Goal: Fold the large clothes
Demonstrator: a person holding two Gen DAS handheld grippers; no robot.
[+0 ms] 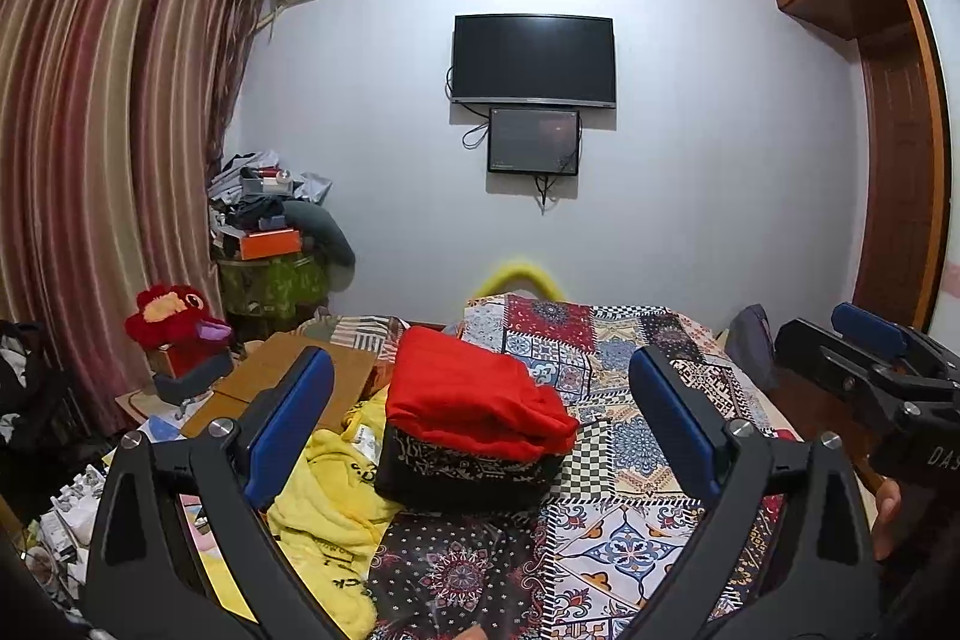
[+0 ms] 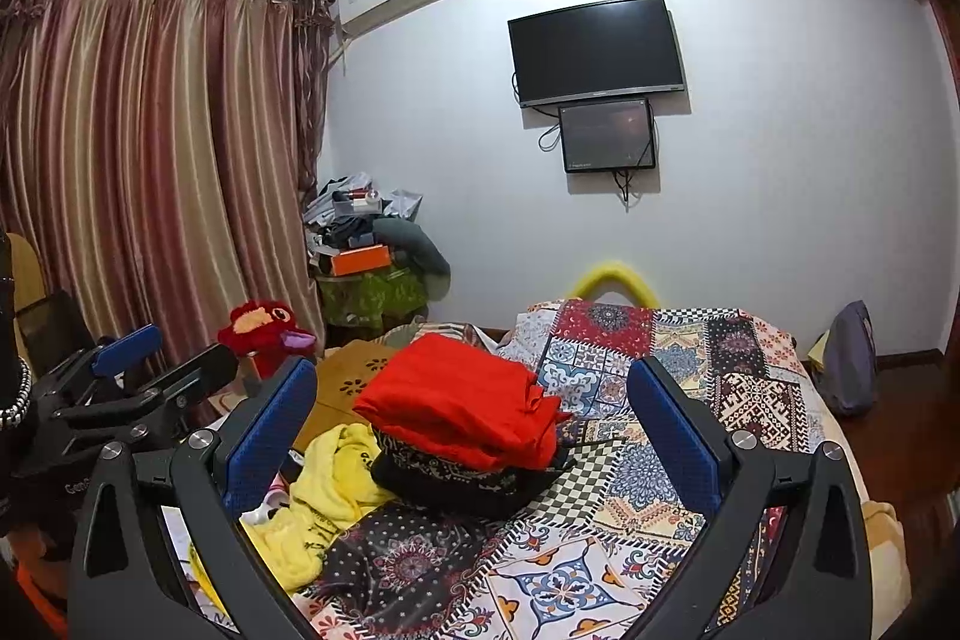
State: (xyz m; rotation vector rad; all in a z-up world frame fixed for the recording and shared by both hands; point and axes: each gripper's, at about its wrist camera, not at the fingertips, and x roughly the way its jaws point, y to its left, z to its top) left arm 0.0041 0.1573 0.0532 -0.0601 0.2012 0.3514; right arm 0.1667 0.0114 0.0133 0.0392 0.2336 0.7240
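Observation:
A folded red garment point(image 1: 474, 400) lies on top of a folded black patterned garment point(image 1: 462, 472) on the patchwork bedspread point(image 1: 624, 538). A crumpled yellow garment point(image 1: 324, 508) lies to their left. My left gripper point(image 1: 480, 418) is open and empty, held above the bed in front of the stack. My right gripper point(image 2: 471, 421) is open and empty too, facing the same red garment point(image 2: 462, 400), black garment point(image 2: 462, 478) and yellow garment point(image 2: 324, 490). Each gripper shows at the edge of the other's view: the right one point(image 1: 864, 352), the left one point(image 2: 156, 358).
A red plush toy point(image 1: 174, 316) and cardboard point(image 1: 288, 376) sit left of the bed. A cluttered stand point(image 1: 270, 244) is by the striped curtains point(image 1: 108, 130). A TV point(image 1: 534, 61) hangs on the far wall. A wooden wardrobe point(image 1: 888, 100) stands right. A grey bag point(image 2: 852, 358) lies on the floor.

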